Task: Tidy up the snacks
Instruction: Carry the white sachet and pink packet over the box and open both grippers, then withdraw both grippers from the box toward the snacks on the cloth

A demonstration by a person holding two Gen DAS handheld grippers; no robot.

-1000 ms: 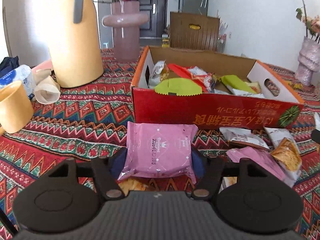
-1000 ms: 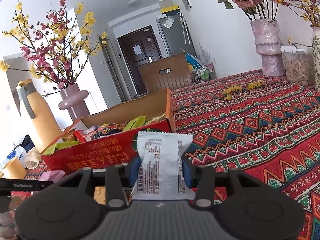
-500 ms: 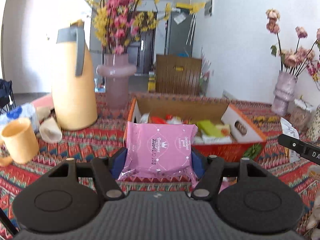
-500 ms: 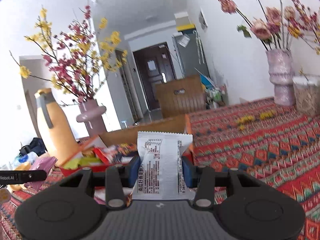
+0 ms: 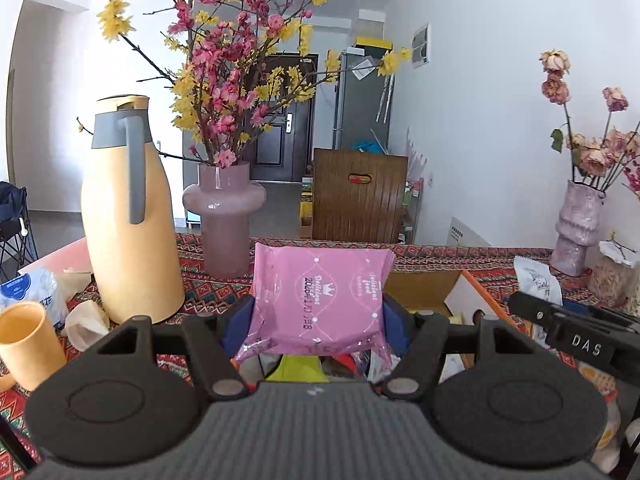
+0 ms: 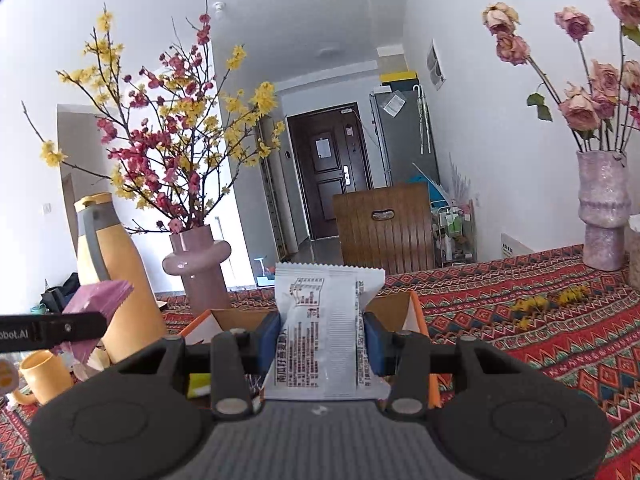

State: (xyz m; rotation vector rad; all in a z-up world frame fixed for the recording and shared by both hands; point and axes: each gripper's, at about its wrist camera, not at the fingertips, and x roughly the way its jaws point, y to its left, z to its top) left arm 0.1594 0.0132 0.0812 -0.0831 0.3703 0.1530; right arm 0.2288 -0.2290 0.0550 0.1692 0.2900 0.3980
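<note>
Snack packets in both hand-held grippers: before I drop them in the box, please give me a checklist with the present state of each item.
1. Left hand-held gripper shut on the pink packet: ok.
2. Right hand-held gripper shut on the white packet: ok.
3. Box open at the top: ok.
4. Packets over the box opening: cannot tell; the box lies low behind both packets.
5. Free room inside the box: cannot tell; the grippers hide most of it.
6. Two grippers apart from each other: ok, side by side with a gap.
</note>
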